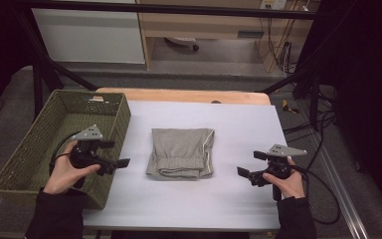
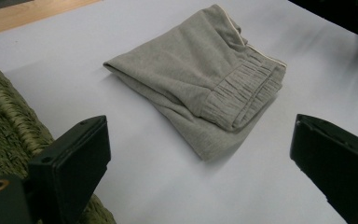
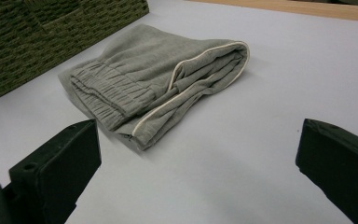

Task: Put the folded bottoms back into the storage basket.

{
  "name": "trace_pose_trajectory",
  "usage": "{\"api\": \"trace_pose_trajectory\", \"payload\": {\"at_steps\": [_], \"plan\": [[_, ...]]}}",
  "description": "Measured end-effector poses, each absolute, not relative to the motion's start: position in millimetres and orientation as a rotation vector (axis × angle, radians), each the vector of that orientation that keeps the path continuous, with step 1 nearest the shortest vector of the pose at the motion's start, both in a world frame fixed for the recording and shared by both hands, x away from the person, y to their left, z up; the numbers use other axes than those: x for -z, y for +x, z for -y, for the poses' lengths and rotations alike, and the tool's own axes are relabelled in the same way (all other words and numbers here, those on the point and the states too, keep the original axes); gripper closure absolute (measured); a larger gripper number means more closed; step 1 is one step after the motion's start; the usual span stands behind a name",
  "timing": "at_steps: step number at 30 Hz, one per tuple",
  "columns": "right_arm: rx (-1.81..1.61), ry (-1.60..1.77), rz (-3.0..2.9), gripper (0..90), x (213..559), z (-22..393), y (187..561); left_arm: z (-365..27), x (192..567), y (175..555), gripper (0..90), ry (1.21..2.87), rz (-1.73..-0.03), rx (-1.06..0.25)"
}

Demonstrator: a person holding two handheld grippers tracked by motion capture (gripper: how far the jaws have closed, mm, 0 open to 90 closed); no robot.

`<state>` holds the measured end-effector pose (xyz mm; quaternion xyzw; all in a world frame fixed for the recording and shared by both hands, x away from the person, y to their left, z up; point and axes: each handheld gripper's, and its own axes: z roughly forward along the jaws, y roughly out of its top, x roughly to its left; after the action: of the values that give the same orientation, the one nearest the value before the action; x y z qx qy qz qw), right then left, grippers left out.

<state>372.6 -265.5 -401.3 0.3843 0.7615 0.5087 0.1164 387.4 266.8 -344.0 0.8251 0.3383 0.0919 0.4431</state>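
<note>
Folded grey sweatpants (image 1: 181, 153) lie mid-frame on the desk (image 1: 238, 129), untouched. Looks like folding is done; moving them into the green wicker basket (image 1: 15, 164) at frame left is probably what's left. Your left gripper (image 1: 119, 155) and right gripper (image 1: 247, 166) flank the garment, fingers spread wide, holding nothing. White desk cover, dark room, cables at upper right.

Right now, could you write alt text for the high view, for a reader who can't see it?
A folded grey garment lies mid-table on a white sheet, between two hand-held tools with jaws open: the left tool by a green woven basket at the table's left edge, the right tool opposite.
</note>
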Motion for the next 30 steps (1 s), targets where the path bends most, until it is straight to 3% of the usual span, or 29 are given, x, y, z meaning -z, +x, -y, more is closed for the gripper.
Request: {"api": "trace_pose_trajectory", "payload": {"at_steps": [30], "plan": [[-1.475, 1.124, -2.249, 0.8, 402.7, 260.9, 373.4, -245.9, 326.1, 386.9, 4.6, 2.031, -0.854, -0.264]]}}
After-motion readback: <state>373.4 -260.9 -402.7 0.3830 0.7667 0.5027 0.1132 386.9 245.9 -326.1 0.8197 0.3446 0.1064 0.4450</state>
